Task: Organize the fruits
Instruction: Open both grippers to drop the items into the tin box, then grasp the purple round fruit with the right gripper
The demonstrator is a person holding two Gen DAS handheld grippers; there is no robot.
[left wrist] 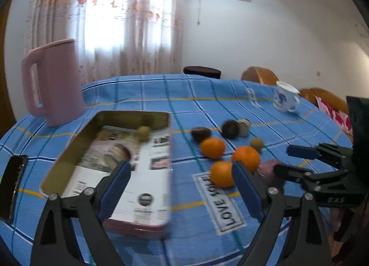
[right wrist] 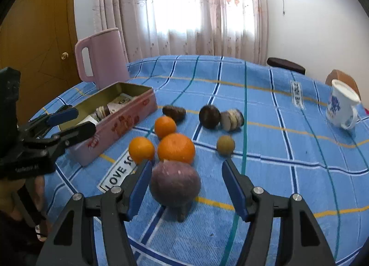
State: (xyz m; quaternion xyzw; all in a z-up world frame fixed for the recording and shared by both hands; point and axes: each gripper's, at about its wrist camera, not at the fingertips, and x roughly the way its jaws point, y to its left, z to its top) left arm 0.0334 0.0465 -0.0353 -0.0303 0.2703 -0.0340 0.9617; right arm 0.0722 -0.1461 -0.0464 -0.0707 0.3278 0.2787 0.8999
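Early stage, most fruit not yet sorted. Pink tin box (right wrist: 120,123) sits open toward the left edge of the tabletop, just in front of the pink jug (right wrist: 101,58); inside it only one small tan round fruit (left wrist: 143,132) shows near the far wall, plus printed paper or packaging lining the bottom. Everything else sits loose on the blue checked tablecloth (right wrist: 276,150) to the right of the box: three oranges (right wrist: 176,148) bunched close together, a purple round fruit (right wrist: 175,184) just in front of them, two dark brown fruits (right wrist: 209,116) farther back, a pale striped item beside one of them (can't tell what it is), and another small tan fruit (right wrist: 225,145) off to the right. Right gripper (right wrist: 186,187) is wide open, its fingers on either side of the purple fruit without touching it, so that looks like the next pick. Left gripper (left wrist: 182,187) also wide open, empty, hovering over the near end of the box. White and blue mug (right wrist: 343,104) stands near the far right edge, not involved. Roughly eight pieces left to move.
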